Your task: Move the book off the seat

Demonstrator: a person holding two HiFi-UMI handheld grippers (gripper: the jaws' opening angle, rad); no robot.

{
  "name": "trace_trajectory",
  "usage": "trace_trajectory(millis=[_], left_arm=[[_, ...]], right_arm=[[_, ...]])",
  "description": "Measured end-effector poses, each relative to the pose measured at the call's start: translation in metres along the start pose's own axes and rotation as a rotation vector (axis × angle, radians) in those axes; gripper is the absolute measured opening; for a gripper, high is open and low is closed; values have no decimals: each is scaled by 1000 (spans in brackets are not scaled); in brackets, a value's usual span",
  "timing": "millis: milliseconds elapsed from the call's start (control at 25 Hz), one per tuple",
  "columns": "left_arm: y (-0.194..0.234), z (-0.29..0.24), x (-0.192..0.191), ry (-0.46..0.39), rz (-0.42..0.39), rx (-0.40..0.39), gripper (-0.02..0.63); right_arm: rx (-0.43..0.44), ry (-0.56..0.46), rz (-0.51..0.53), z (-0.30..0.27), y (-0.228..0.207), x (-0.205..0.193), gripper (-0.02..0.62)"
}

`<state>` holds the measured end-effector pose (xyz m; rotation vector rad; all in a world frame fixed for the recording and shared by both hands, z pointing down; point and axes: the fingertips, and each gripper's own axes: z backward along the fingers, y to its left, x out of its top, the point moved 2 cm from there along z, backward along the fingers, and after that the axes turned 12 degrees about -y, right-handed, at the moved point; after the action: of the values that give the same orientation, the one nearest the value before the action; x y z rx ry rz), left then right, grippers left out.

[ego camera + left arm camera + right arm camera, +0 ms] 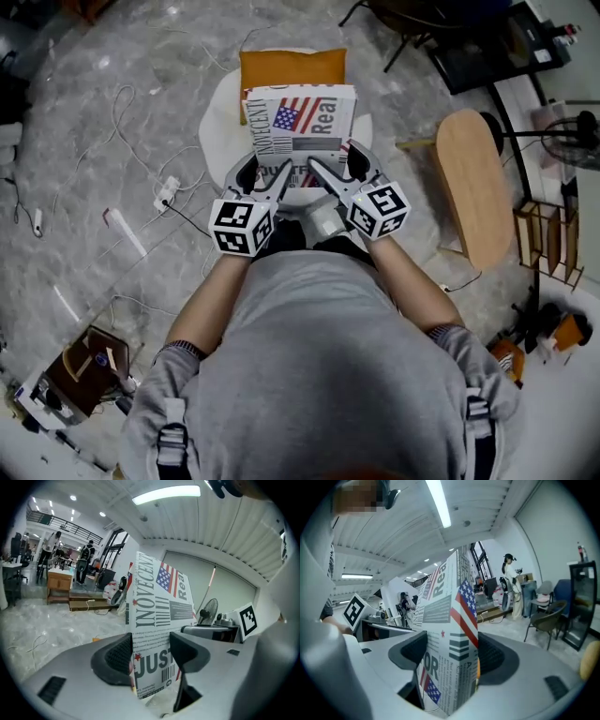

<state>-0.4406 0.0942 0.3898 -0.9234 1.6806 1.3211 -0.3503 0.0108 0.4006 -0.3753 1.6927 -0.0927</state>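
Progress stood partway: book (300,117) was clenched at its near edge by both left gripper (267,183) and right gripper (337,173), apparently lifted but hanging over the seat (214,131) at twelve o'clock, just before the orange cushion (291,67). Carrying it clear remained.

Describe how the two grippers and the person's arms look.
The left gripper and right gripper both have pale grey bodies and black fingers with ribbed pads. Each carries a cube of black-and-white square markers. The person wears a grey short-sleeved shirt with dark striped cuffs, and straps at the shoulders.
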Motion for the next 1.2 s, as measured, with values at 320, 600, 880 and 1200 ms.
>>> trace_trajectory(millis=[320, 600, 880, 1200], left_arm=[[-109, -19, -15, 35, -79, -152, 268], [-191, -19, -27, 32, -163, -261, 272], [-304, -10, -59, 44, -244, -349, 272], [-362, -25, -88, 103, -269, -455, 273]], right_arm=[[-134, -88, 1, 110, -37, 18, 342], [-217, -154, 25, 194, -50, 30, 339], [-286, -222, 13, 312, -70, 29, 337], [-397, -258, -19, 375, -95, 18, 336]])
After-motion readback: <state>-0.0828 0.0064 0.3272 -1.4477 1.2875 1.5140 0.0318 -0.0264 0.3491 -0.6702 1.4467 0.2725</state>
